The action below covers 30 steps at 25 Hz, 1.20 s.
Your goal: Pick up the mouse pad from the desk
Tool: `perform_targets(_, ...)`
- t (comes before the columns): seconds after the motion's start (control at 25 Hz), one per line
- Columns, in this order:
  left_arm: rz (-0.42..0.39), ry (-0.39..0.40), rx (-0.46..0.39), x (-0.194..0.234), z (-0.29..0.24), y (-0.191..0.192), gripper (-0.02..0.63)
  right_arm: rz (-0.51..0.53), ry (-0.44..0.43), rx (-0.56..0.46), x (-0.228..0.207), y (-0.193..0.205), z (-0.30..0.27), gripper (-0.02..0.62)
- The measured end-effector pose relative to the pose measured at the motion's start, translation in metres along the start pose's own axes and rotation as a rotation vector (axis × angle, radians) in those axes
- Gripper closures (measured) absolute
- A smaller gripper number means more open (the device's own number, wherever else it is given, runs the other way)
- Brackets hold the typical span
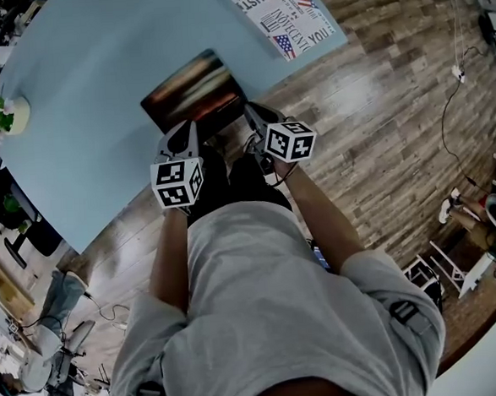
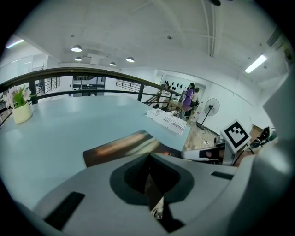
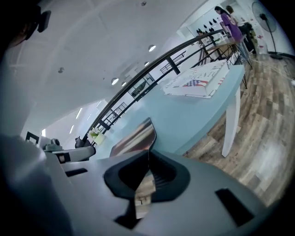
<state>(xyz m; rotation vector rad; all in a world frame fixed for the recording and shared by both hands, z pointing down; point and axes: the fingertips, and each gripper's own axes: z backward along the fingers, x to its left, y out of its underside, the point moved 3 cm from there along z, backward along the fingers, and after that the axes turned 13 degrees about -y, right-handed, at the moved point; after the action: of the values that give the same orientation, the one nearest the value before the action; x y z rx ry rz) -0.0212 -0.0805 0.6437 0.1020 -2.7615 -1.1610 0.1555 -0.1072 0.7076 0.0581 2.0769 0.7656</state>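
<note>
Gripped along its near edge by both tools, the dark rectangular mouse pad with an orange and brown streaked print is seen at the near edge of the pale blue table, most of its surface over the tabletop. The left gripper is closed on the pad's near-left part; in the left gripper view its jaws are brought together with the thin sheet pinched between them. The right gripper is clamped in the same way on the near-right corner, and in the right gripper view the pad is seen running away from the closed jaws, its far corner curved upward. Whether the pad is clear of the tabletop cannot be told. The two marker cubes are held side by side, just apart, above a grey shirt. A printed sheet with flag motifs is laid at the table's far-right corner, well apart from the pad, and a small white pot with a green plant is placed near the left edge. Wood-plank flooring is visible beside the table.
</note>
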Motion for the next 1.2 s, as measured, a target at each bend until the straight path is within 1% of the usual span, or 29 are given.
perform_targets(0.24,0.025,-0.010,-0.015,0.012,0.002,-0.007,0.594,0.093,0.000,0.039,0.016,-0.007,-0.001,0.578)
perform_targets(0.6,0.065,-0.029,-0.041,0.028,0.006,-0.016,0.594,0.242,-0.033,0.098,0.047,-0.017,-0.013,0.577)
perform_targets(0.92,0.100,-0.043,-0.055,0.044,0.008,-0.020,0.594,0.314,-0.078,0.126,0.073,-0.024,-0.032,0.577)
perform_targets(1.2,0.132,-0.068,-0.070,0.067,0.012,-0.023,0.594,0.355,-0.115,0.142,0.095,-0.028,-0.053,0.577)
